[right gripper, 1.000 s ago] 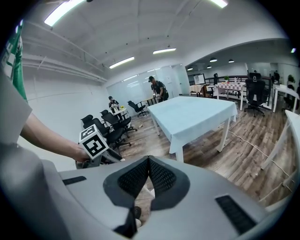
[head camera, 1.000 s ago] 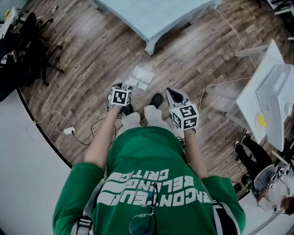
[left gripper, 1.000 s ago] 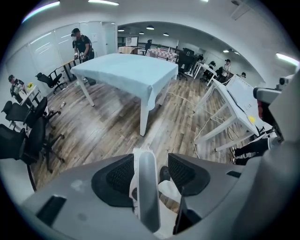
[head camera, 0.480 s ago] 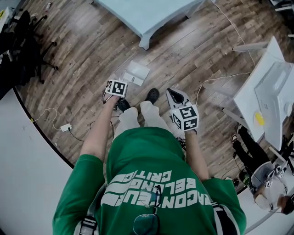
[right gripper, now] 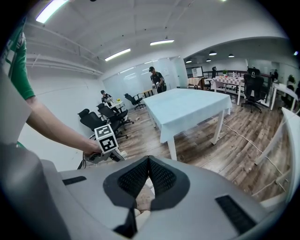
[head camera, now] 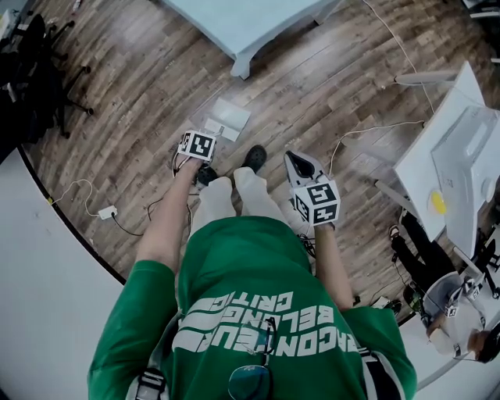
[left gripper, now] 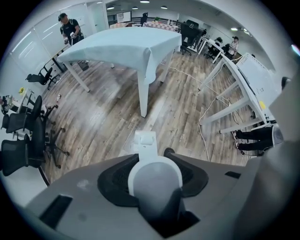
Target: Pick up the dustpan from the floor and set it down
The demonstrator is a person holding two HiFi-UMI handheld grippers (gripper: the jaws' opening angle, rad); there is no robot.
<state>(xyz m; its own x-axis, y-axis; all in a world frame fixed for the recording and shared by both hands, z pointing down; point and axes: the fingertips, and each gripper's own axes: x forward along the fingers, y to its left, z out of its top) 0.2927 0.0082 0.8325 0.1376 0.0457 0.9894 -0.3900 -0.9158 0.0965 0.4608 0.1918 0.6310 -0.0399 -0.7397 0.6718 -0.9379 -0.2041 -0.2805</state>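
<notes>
Left claw on the dustpan handle, right claw idle

The left claw point(left gripper: 153, 174) points straight down; its jaws, still wide, have just been closing on the white handle point(left gripper: 154, 185) of the dustpan point(head camera: 227, 119), and the pads look pressed to its sides. The dustpan lies flat on the wooden floor point(head camera: 141, 94), near the table point(head camera: 250, 23). To the right, the right claw point(right gripper: 147, 177) is closed and empty.
</notes>
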